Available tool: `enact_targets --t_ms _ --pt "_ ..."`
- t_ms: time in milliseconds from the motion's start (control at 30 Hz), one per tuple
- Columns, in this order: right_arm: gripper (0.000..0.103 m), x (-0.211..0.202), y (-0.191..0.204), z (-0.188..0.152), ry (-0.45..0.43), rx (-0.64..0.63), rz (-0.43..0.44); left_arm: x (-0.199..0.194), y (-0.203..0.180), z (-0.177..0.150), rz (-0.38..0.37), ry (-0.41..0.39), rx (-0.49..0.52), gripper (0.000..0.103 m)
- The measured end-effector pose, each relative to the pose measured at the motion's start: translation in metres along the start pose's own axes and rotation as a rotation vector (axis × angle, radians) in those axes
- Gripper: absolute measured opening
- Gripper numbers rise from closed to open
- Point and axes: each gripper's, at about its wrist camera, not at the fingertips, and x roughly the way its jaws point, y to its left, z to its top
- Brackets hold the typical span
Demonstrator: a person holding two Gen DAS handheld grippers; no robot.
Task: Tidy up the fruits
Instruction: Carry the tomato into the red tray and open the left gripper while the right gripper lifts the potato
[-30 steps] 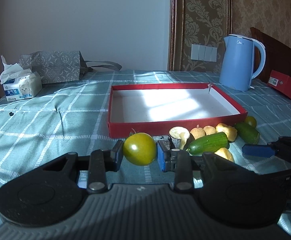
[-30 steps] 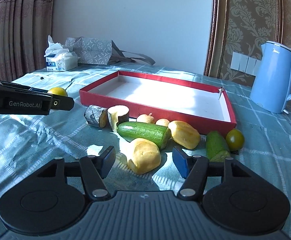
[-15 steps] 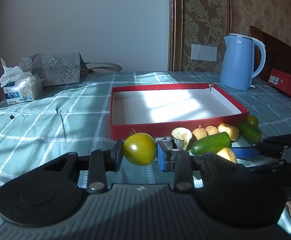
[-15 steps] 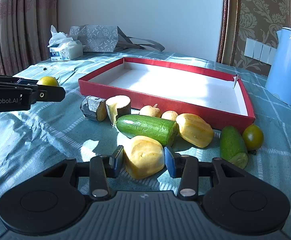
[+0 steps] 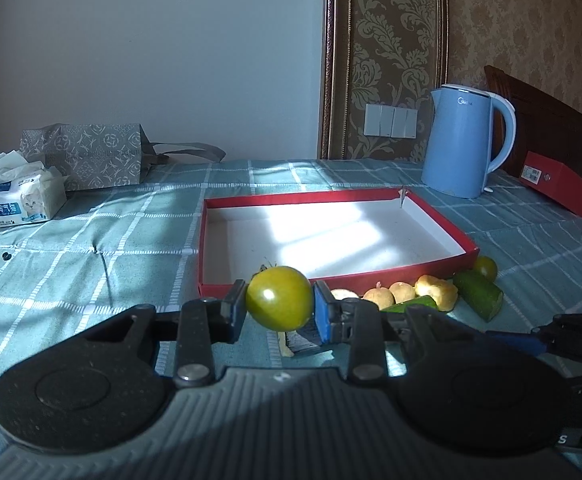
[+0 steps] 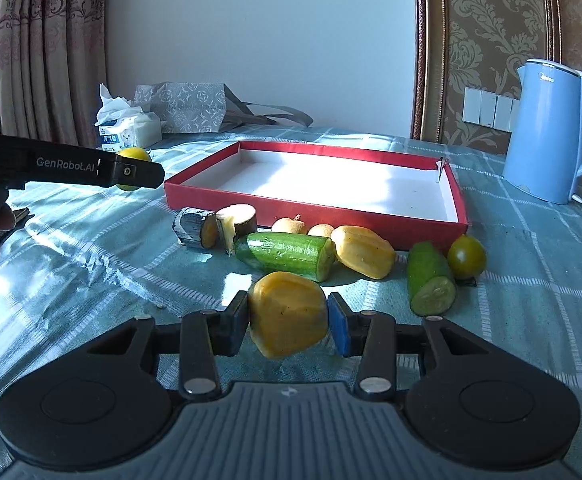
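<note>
My left gripper (image 5: pixel 279 309) is shut on a green-yellow tomato (image 5: pixel 279 298) and holds it above the cloth, in front of the near edge of the red tray (image 5: pixel 431 270). My right gripper (image 6: pixel 288 322) is shut on a yellow fruit piece (image 6: pixel 287 314) lifted just off the cloth. In the right wrist view the tray (image 6: pixel 315 210) is empty. In front of it lie a cucumber half (image 6: pixel 287 256), a second yellow piece (image 6: pixel 365 251), another cucumber piece (image 6: pixel 429 280), a small green tomato (image 6: pixel 466 257), two small round fruits and two cut dark-skinned chunks (image 6: pixel 215 228).
A blue kettle (image 5: pixel 465 142) stands behind the tray at right. A tissue pack (image 5: pixel 23 196) and a grey patterned bag (image 5: pixel 91 154) sit at the far left. A red box (image 5: pixel 563 188) lies at the far right edge. A teal checked cloth covers the table.
My right gripper closed on the yellow fruit piece and lifted it. My left gripper rose with the tomato and moved closer to the tray.
</note>
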Motion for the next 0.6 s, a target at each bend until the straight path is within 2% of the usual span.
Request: enact_targets --t_ms 167,367,600 --pt "0.041 -0.01 -0.002 0.0 -0.021 0.003 -0.005 0.022 -0.003 0.024 -0.005 -0.013 0.017 0.031" --pt "0.041 -0.018 -0.009 -0.002 -0.038 0.014 -0.011 0.066 -0.003 0.046 -0.021 0.021 0.014 0.031" --pt "0.041 -0.024 -0.018 -0.003 -0.049 0.031 -0.022 0.122 0.0 0.057 -0.034 0.071 0.015 0.031"
